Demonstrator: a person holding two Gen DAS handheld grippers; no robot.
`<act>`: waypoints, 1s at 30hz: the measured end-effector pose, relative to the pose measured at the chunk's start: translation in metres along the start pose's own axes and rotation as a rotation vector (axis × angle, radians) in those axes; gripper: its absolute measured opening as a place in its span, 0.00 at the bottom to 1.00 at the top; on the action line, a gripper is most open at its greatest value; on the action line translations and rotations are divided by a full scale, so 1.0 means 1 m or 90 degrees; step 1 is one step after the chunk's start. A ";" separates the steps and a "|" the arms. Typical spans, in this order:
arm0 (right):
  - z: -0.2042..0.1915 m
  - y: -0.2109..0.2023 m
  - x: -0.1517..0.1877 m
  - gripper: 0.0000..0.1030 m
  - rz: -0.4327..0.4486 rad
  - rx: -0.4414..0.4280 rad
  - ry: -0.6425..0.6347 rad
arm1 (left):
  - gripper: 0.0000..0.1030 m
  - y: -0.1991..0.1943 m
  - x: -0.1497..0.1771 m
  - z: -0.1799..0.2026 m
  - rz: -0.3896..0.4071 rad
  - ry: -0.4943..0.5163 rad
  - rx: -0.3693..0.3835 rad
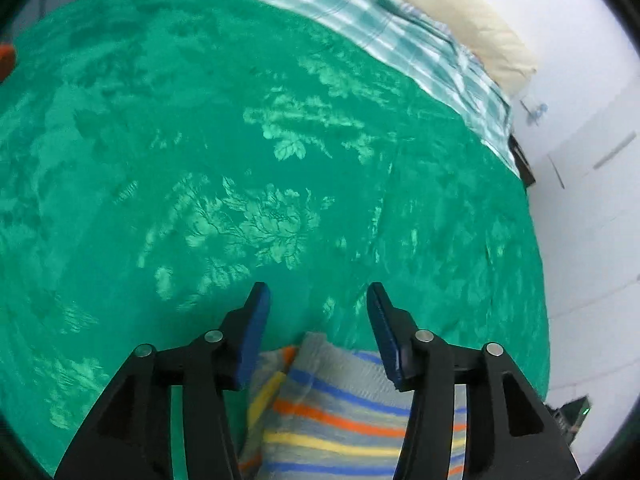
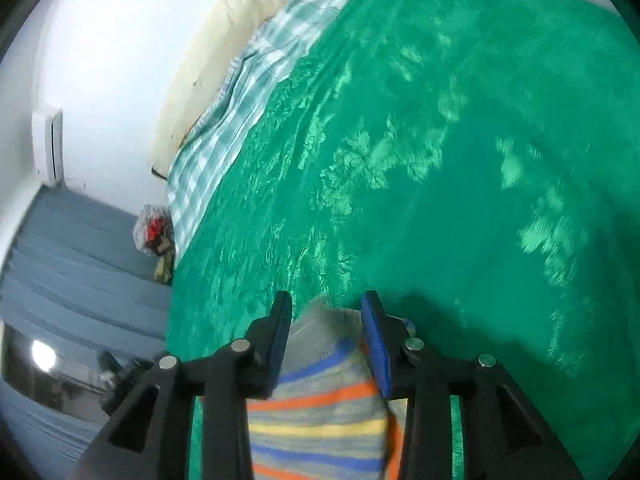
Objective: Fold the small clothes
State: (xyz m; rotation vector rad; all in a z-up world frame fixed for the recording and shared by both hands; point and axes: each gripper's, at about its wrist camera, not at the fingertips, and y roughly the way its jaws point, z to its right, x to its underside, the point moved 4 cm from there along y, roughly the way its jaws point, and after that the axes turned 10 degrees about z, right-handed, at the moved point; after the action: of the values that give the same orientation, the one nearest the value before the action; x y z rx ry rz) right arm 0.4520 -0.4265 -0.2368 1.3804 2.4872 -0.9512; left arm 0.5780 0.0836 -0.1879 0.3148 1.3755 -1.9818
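Between both grippers' jaws: striped garment (image 1: 344, 412), stripes crosswise. Left gripper (image 1: 318, 300) spread wide, grips nothing; right gripper (image 2: 326, 304) part-spread, pads look clear. We regrip right first, it's nearer.

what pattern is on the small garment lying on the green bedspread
Grey garment with orange, yellow and blue stripes, clearest in the right wrist view.
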 end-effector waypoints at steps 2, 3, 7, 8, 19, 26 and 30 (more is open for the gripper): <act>-0.014 -0.011 0.008 0.37 -0.018 0.025 -0.097 | 0.51 -0.018 0.022 0.002 0.002 0.069 -0.008; -0.022 -0.020 0.016 0.37 -0.031 0.035 -0.150 | 0.52 -0.030 0.042 0.005 -0.002 0.117 -0.006; -0.045 -0.056 0.066 0.37 -0.084 0.021 -0.275 | 0.62 -0.069 0.130 0.023 -0.016 0.281 0.021; -0.051 -0.065 0.083 0.37 -0.100 0.007 -0.304 | 0.62 -0.077 0.160 0.028 -0.020 0.331 0.030; 0.004 -0.131 0.181 0.23 -0.182 0.172 -0.409 | 0.87 -0.134 0.260 -0.015 -0.050 0.392 -0.084; -0.021 -0.177 0.221 0.55 -0.090 0.149 -0.384 | 0.94 -0.155 0.319 0.016 -0.028 0.389 -0.092; -0.012 -0.179 0.261 0.55 -0.086 0.183 -0.413 | 0.98 -0.137 0.359 0.017 -0.069 0.407 -0.127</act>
State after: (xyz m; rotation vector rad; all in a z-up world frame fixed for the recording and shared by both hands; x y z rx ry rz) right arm 0.1615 -0.3006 -0.2516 0.7773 2.0134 -1.5369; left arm 0.2290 -0.0485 -0.2798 0.8465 2.0027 -1.8823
